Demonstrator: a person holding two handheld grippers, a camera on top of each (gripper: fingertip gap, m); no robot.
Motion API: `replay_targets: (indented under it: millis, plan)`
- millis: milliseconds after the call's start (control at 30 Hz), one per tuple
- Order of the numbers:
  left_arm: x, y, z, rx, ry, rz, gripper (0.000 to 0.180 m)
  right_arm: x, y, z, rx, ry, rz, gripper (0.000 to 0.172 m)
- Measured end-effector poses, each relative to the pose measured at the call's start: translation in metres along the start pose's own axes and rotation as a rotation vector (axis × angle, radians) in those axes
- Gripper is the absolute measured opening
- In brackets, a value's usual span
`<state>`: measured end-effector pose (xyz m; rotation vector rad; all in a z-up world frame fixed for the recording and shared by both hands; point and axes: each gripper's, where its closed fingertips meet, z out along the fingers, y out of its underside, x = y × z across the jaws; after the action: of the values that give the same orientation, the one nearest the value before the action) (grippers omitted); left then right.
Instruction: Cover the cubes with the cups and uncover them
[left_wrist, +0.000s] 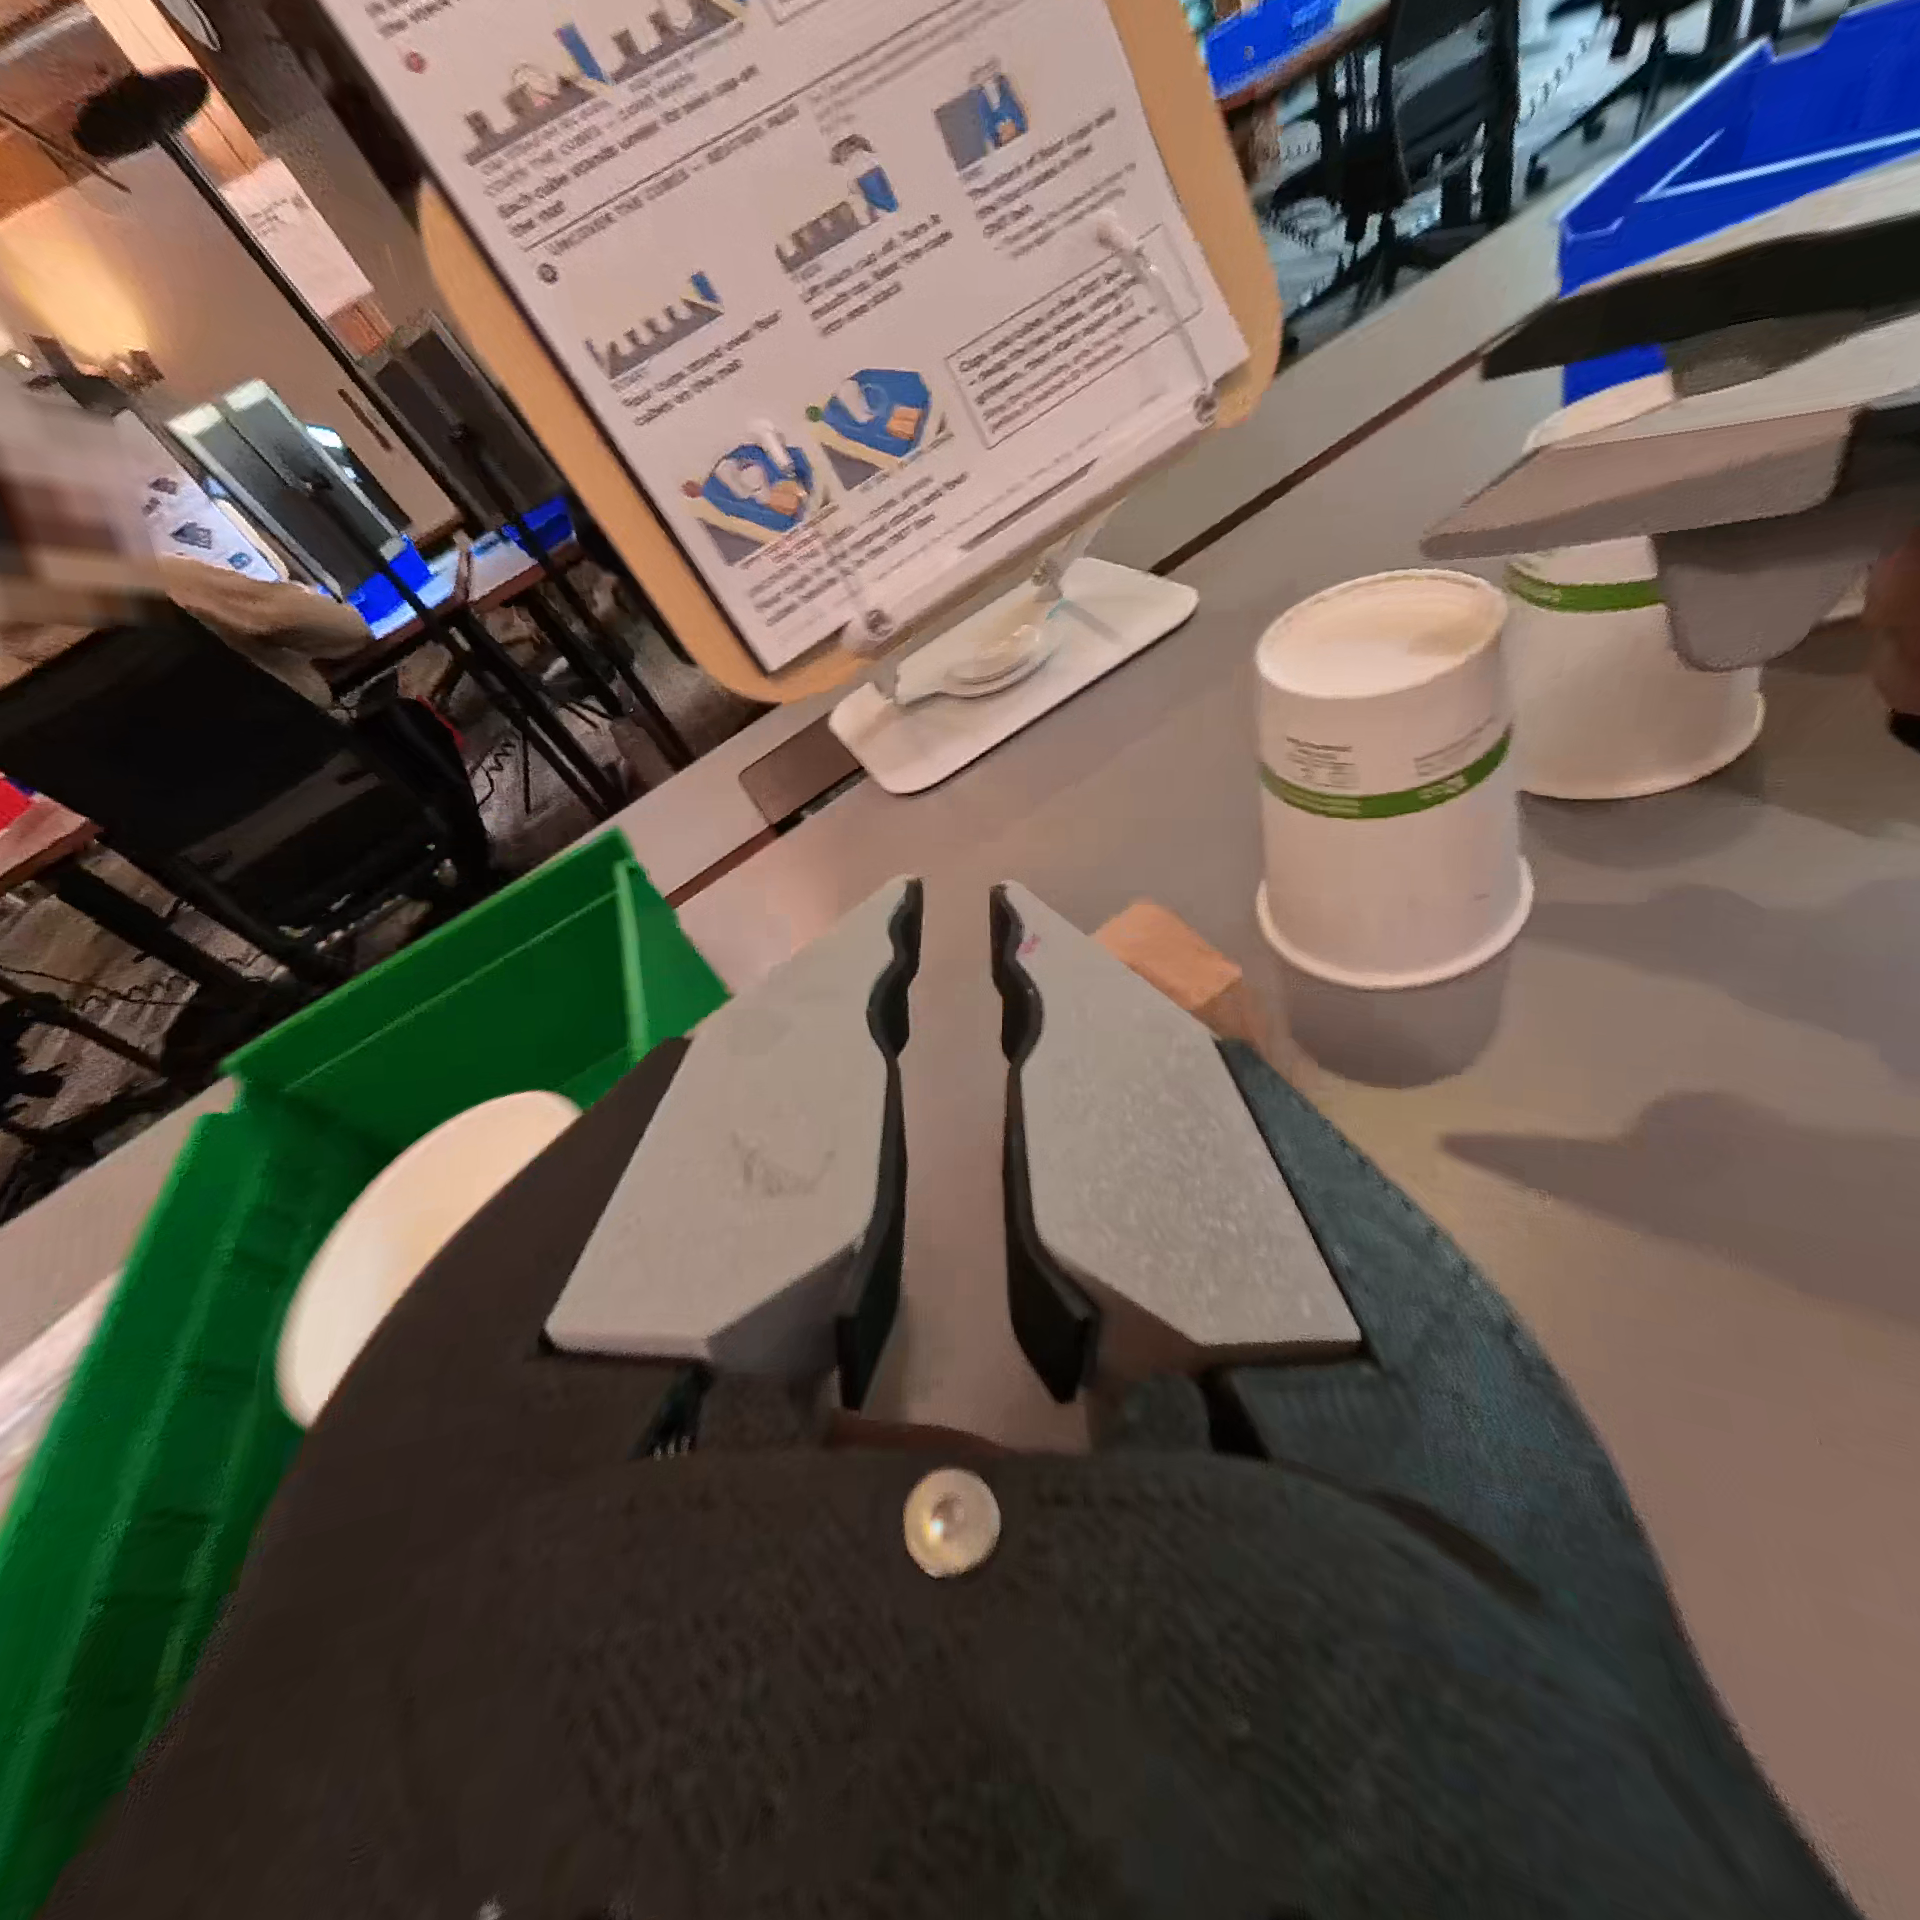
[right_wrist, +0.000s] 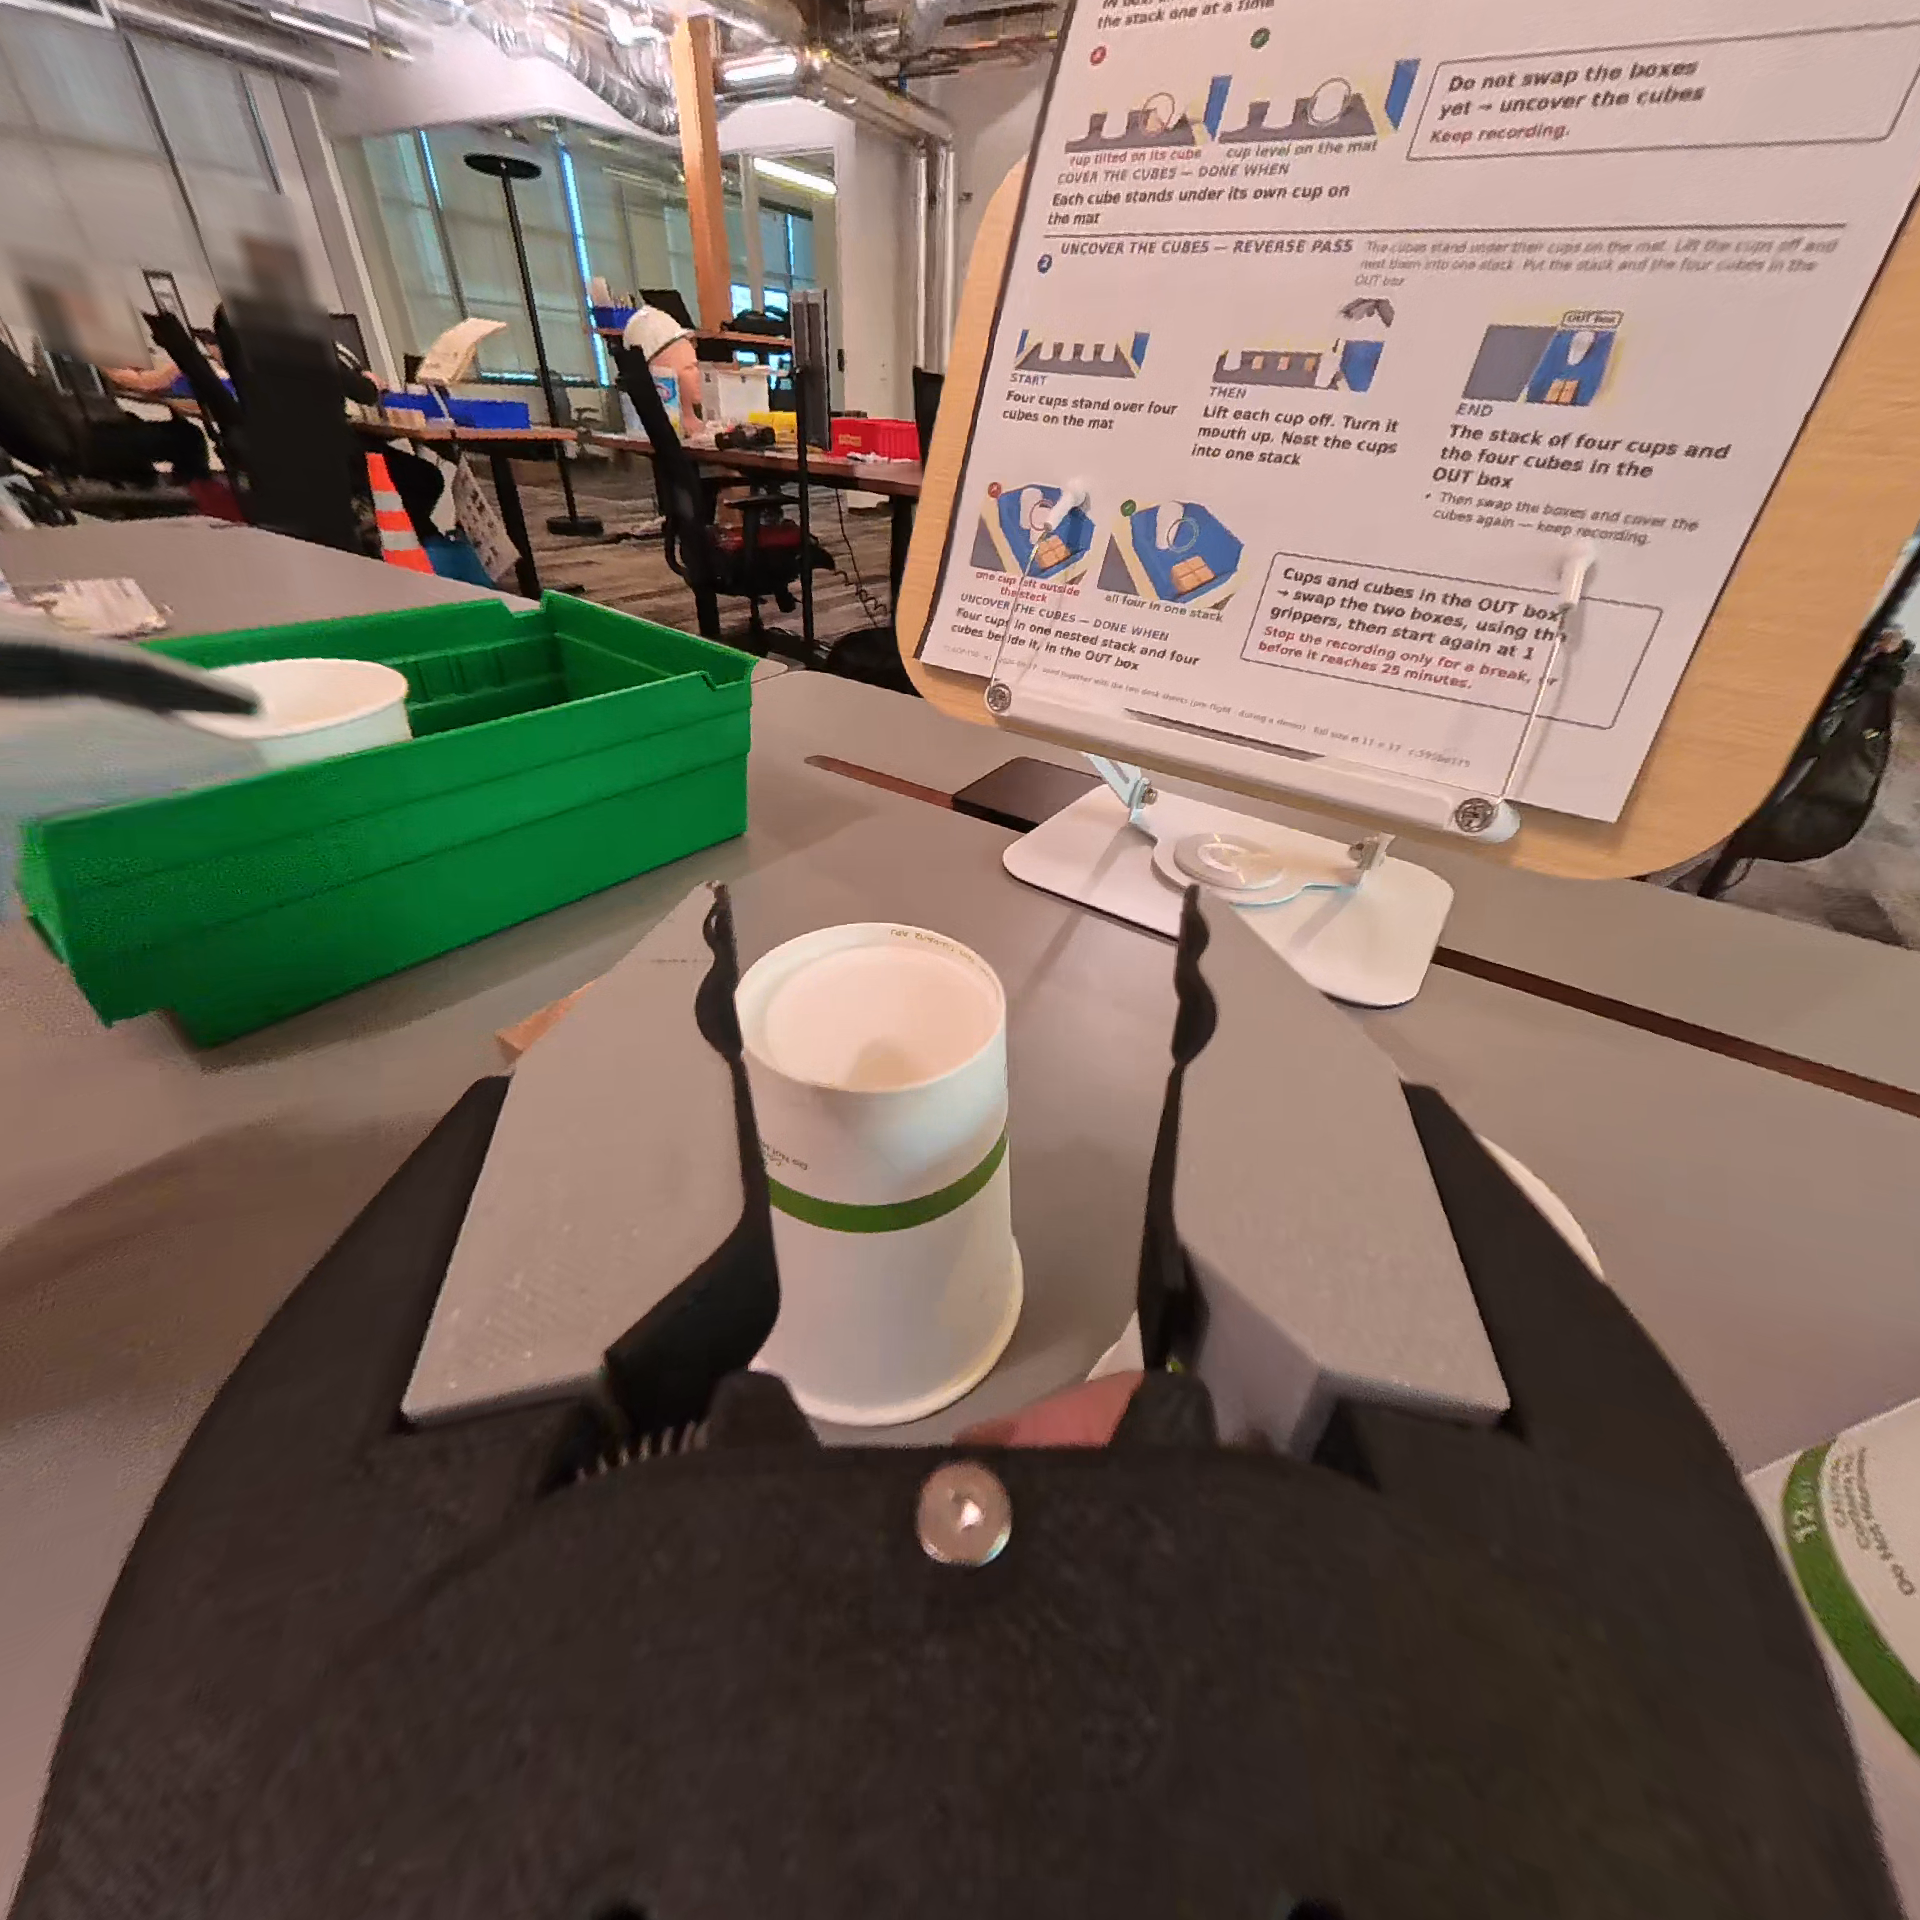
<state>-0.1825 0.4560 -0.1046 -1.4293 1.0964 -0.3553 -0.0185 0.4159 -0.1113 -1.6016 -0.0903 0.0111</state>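
Matt white paper cup (right_wrist: 894, 1164); glossy green plastic bin (right_wrist: 416, 810); bare wooden cube (left_wrist: 1169, 951); smooth grey table (left_wrist: 1558, 1299).

Left tongs (left_wrist: 956, 914) narrowly parted, bare, between green bin (left_wrist: 468, 997) and wooden cube (left_wrist: 1169, 951), near upturned cup (left_wrist: 1387, 790)

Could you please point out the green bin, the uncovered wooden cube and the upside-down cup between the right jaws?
Green bin (right_wrist: 416, 883): right wrist view, front wall.
Wooden cube (left_wrist: 1169, 951): left wrist view, top face.
Upside-down cup (right_wrist: 894, 1164): right wrist view, side wall.
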Motion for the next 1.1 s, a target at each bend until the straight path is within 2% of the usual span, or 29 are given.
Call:
replay_targets:
  millis: [100,200,400,467,567,700,833,900,967,1100]
  plan:
    - [-0.041,0.009,-0.015,-0.138,0.004,0.040,0.012,0.000,0.001,-0.001,-0.005,-0.020,0.037,0.083]
    - [-0.080,0.041,-0.021,-0.304,-0.008,0.091,0.017,-0.002,0.001,-0.002,-0.006,-0.024,0.039,0.083]
    - [-0.105,0.108,-0.017,-0.549,0.040,0.156,0.020,-0.010,-0.003,-0.005,0.013,-0.039,0.021,0.082]
    - [-0.107,0.125,-0.012,-0.597,0.049,0.169,0.017,-0.011,-0.002,-0.004,0.008,-0.045,0.017,0.082]
    - [-0.115,0.123,-0.006,-0.556,0.001,0.160,0.004,-0.012,-0.001,-0.005,0.005,-0.048,0.012,0.081]
    - [-0.133,0.081,-0.017,-0.372,-0.129,0.138,0.000,-0.016,-0.006,-0.010,0.023,-0.081,0.049,0.080]
    - [-0.133,0.001,-0.043,-0.078,-0.258,0.136,0.000,-0.027,-0.014,-0.015,0.052,-0.151,0.087,0.079]
    - [-0.109,-0.041,-0.053,0.087,-0.226,0.115,0.000,-0.041,-0.020,-0.019,0.072,-0.235,0.105,0.080]
    - [-0.071,-0.073,-0.057,0.220,-0.130,0.067,0.000,-0.059,-0.025,-0.025,0.090,-0.358,0.147,0.079]
    - [0.001,-0.117,-0.059,0.490,0.041,-0.064,0.000,-0.090,-0.039,-0.043,0.110,-0.634,0.360,0.085]
